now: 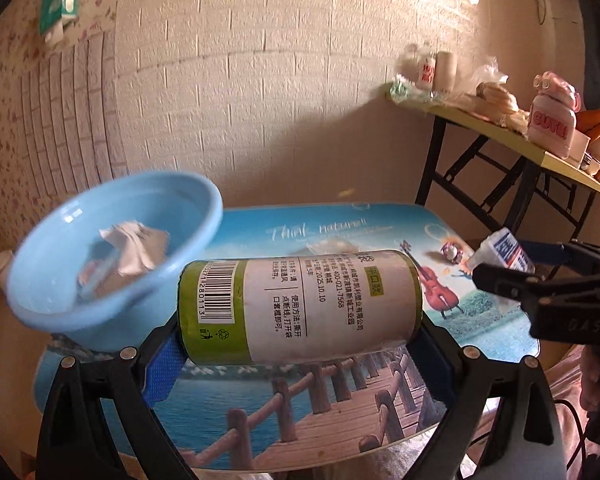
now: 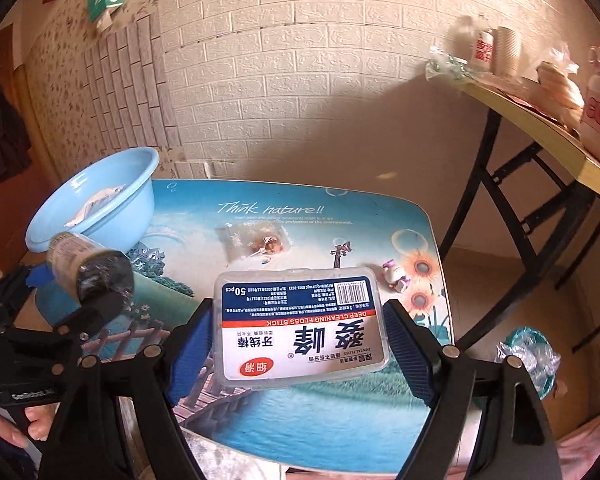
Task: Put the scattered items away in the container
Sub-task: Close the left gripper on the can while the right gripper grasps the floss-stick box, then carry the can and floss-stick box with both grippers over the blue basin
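In the left wrist view our left gripper (image 1: 300, 344) clamps one roll of bin bags (image 1: 300, 306) crosswise by its ends, lifted just right of the single blue basin (image 1: 60, 248), we judge ready for dropping in; one crumpled wrapper (image 1: 134, 246) already lies inside. In the right wrist view our right gripper (image 2: 300, 336) pinches one floss-stick box (image 2: 300, 326) flat above the table (image 2: 320, 420), likely queued for the basin. Left on the table: one clear snack packet (image 2: 256, 242) and one small toy figure (image 2: 396, 276).
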